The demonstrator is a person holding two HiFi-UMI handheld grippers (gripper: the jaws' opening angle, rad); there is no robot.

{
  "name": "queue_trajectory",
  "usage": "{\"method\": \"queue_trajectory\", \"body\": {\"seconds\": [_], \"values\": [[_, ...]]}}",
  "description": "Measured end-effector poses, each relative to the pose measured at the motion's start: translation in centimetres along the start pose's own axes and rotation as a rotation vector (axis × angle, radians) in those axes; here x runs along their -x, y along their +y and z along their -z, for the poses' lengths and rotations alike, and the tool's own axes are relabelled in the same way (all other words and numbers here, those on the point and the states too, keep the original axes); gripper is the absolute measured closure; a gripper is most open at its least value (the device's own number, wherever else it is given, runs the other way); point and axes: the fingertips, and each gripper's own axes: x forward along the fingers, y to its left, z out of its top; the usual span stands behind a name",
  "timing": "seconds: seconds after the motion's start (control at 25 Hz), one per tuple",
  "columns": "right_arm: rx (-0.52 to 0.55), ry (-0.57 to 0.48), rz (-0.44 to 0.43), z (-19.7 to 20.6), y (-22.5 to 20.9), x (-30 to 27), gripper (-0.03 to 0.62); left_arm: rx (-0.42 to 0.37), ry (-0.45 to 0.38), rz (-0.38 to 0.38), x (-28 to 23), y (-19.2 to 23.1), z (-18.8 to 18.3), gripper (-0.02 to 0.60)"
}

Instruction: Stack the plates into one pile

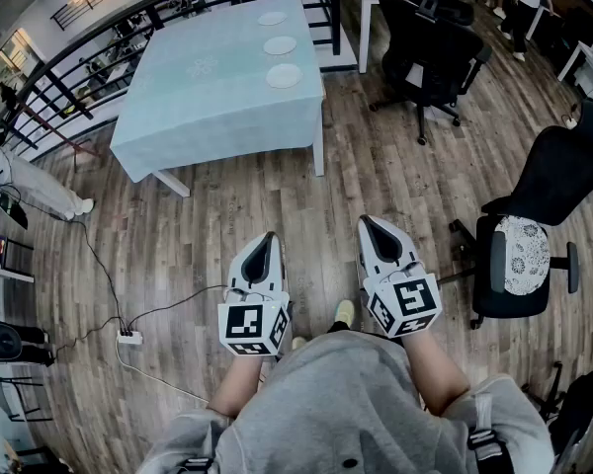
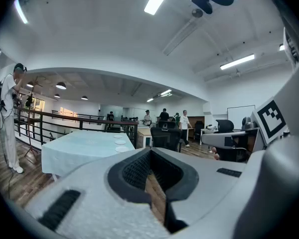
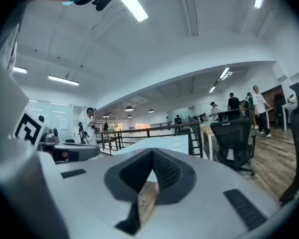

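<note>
Fingers (image 2: 133,171) of the left gripper (image 1: 268,239) and the right gripper (image 1: 369,224) are clenched together on nothing, side by side above the wooden floor (image 1: 376,176). Well ahead, what look like three plates (image 1: 284,76) lie apart in a row near the right edge of the cloth-covered table (image 1: 198,97), unstacked.

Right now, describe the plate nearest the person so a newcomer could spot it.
Find the table covered in pale blue. Three white plates lie in a row along its right edge in the head view. The nearest plate is that row's near end, by the table's near right corner.
</note>
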Motion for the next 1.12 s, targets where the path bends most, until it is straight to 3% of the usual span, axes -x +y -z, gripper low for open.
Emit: {"method": "queue_trajectory", "body": {"seconds": [0.44, 0.8, 1.12], "values": [[-0.007, -0.028, 0.029, -0.5, -6.9, -1.7, 0.569, -0.023, -0.012, -0.053, -4.7, -0.5, -0.6, 0.565], [-0.056, -0.025, -0.005, -0.5, -7.0, -3.2, 0.568, -0.007, -0.018, -0.057, -5.3, -0.7, -0.6, 0.565], [-0.032, -0.03, -0.012, -1.1, -6.4, -5.2, 0.569, -0.024, -0.031, -0.005, -7.1, -0.1, -1.7, 0.565]]}}
